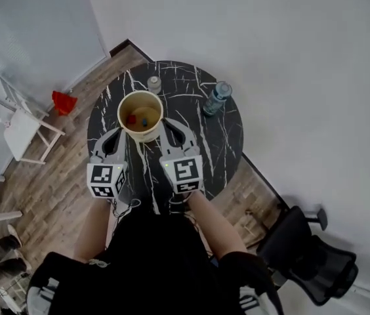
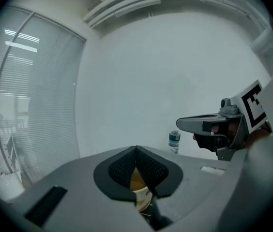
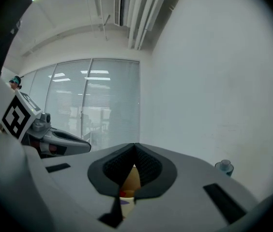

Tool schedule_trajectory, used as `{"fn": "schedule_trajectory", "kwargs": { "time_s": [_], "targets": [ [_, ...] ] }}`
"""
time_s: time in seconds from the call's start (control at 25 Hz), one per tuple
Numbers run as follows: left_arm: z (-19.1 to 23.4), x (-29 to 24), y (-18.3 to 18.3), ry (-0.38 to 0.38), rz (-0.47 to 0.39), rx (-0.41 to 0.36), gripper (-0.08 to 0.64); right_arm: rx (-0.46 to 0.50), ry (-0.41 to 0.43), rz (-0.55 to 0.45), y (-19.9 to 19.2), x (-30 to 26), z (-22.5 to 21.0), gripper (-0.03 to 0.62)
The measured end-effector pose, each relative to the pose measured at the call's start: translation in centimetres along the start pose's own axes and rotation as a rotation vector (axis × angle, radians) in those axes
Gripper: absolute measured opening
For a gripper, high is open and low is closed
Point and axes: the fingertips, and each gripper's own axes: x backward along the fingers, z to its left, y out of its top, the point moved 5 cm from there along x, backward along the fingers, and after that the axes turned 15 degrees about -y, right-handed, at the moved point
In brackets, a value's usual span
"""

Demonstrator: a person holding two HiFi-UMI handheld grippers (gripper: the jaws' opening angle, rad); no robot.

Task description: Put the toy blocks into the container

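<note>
Flanking the container (image 1: 140,115) — left claw (image 1: 115,132) and right claw (image 1: 166,127) both pressed together.

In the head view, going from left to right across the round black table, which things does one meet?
left gripper → yellow container → right gripper → water bottle. The small bottle beyond the container is left out, as it overlaps the container's span.

Office, shown by swivel chair (image 1: 306,251) and window blinds (image 3: 98,100)
</note>
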Motion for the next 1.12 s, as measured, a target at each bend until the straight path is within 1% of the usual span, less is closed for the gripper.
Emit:
{"fn": "schedule_trajectory", "kwargs": {
  "time_s": [0.16,0.32,0.4,0.56,0.8,1.12],
  "targets": [
    [-1.8,1.0,2.4,0.067,-0.076,-0.020,0.000,0.013,0.012,-0.082,2.5,1.8,-1.6,-0.003],
    [-4.0,1.6,2.7,0.116,-0.077,-0.021,0.000,0.049,0.050,-0.135,3.4,3.6,-2.6,-0.003],
    [-5.1,1.7,2.7,0.139,-0.076,-0.012,0.000,0.045,0.068,-0.151,3.6,4.2,-3.3,-0.003],
    [-7.2,2.2,3.0,0.173,-0.099,-0.008,0.000,0.034,0.088,-0.186,4.2,5.7,-4.5,-0.003],
    [-9.6,3.4,3.0,0.219,-0.123,-0.029,0.000,0.031,0.114,-0.186,3.5,7.7,-5.2,-0.003],
    [-11.0,3.4,3.7,0.228,-0.147,-0.043,0.000,0.038,0.122,-0.186,3.3,9.2,-6.1,-0.003]
  ]
}}
